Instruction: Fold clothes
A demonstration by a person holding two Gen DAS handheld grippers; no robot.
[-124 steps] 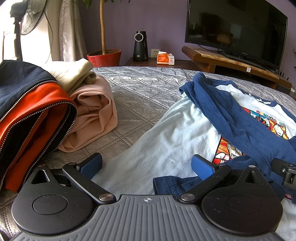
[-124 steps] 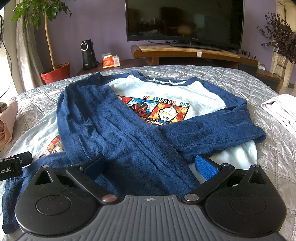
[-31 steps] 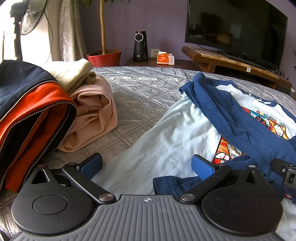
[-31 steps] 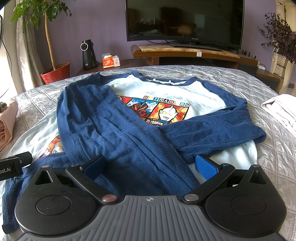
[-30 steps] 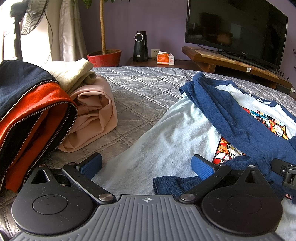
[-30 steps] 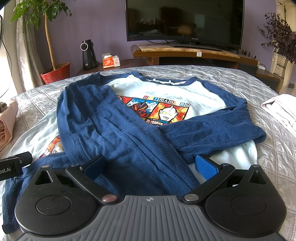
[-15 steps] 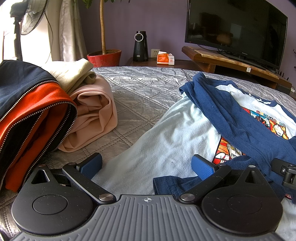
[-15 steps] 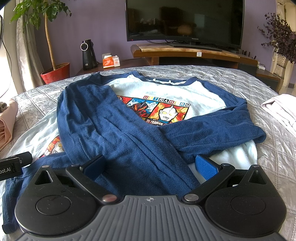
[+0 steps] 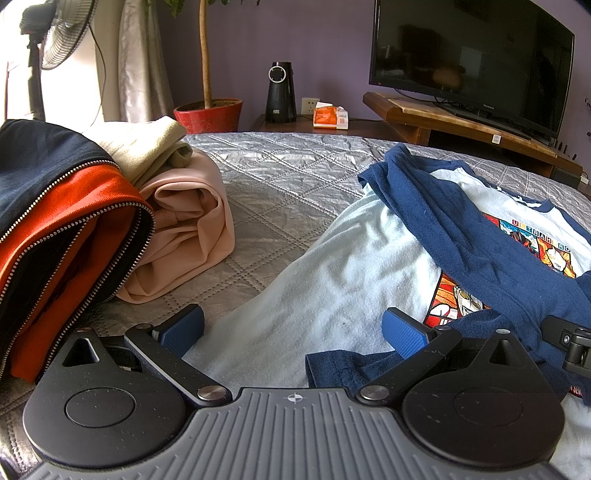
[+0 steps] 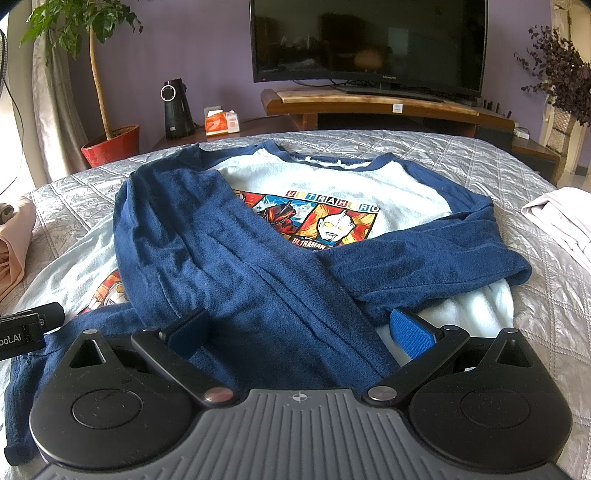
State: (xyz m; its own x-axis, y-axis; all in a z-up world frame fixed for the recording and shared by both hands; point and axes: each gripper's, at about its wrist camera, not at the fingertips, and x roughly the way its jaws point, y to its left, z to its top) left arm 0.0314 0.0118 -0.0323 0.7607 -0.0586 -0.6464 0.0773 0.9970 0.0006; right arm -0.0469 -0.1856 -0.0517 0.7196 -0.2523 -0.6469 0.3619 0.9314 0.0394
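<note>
Now we have the shirt (image 10: 332, 206) spread face-up on the quilted grey bedspread (image 9: 288, 177), its two navy sleeves (image 10: 229, 258) already crossed over the printed chest. Our left gripper (image 9: 293, 325) sits at the near left corner of the pale body, jaws wide apart with nothing between them; our right gripper (image 10: 301, 328) sits over the crossed sleeves near the hem, also spread wide and empty. By our reckoning the next fold is the hem upward toward the collar. To do it well we should catch the hem at both corners, taking the sleeve ends with the body cloth so they do not slide out, then lift evenly and lay the edge just short of the neckline.

A pile of other garments, among them a zipped orange-and-black jacket (image 9: 62, 229) and a pink piece (image 9: 184, 225), lies just beside the shirt's left side. Beyond the bed stand a television (image 10: 369, 40) on a wooden stand, a potted plant (image 10: 110, 147) and a fan (image 9: 59, 33).
</note>
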